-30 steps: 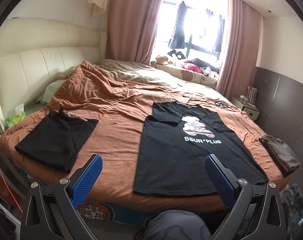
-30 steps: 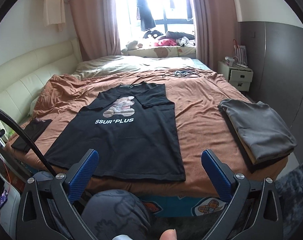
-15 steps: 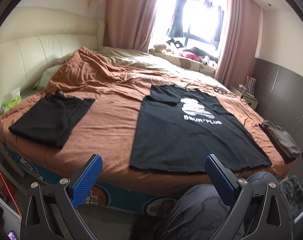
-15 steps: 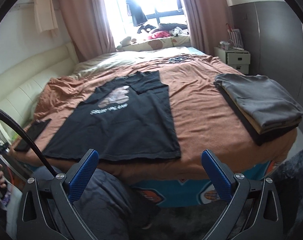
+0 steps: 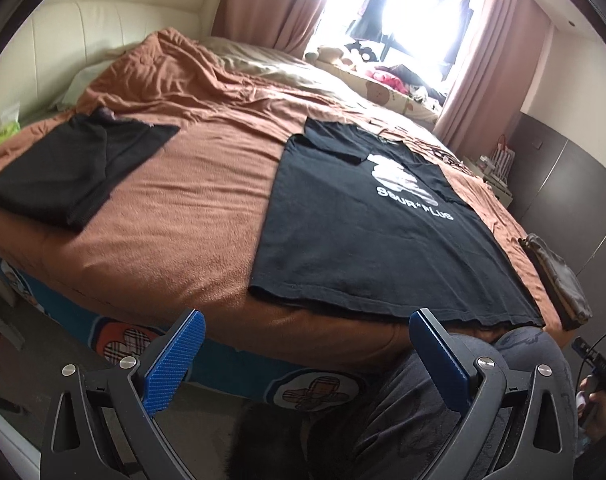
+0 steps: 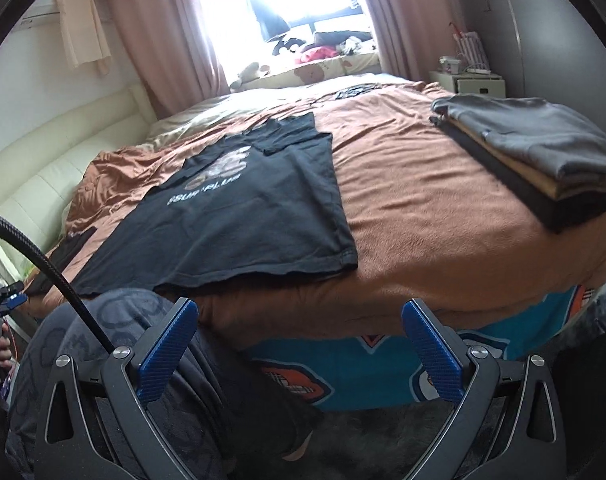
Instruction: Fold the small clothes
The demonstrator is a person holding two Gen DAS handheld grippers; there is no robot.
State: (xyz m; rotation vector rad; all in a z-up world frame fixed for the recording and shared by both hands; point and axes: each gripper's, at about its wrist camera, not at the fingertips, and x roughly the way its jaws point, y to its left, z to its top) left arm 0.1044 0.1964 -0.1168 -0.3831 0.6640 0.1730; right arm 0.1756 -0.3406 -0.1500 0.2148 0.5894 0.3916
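A black T-shirt [image 5: 367, 240] [image 6: 239, 224] with a white print lies flat, front up, on the brown bedspread [image 5: 191, 216], its hem at the near bed edge. My left gripper [image 5: 307, 344] hangs open below and in front of the hem's left corner, nothing between its blue pads. In the right wrist view my right gripper [image 6: 299, 336] is open too, low in front of the bed side, under the hem's right corner. Neither touches the shirt.
A folded black garment [image 5: 71, 168] lies on the bed's left. A stack of folded clothes [image 6: 543, 152] [image 5: 559, 280] sits on the bed's right. A person's knee in grey trousers [image 6: 115, 320] is against the bed edge. A white nightstand [image 6: 475, 80] stands far right.
Both grippers have dropped lower and closer to the bed's near edge, so the bed side now fills the lower view. Both stay open. The shirt has not moved.
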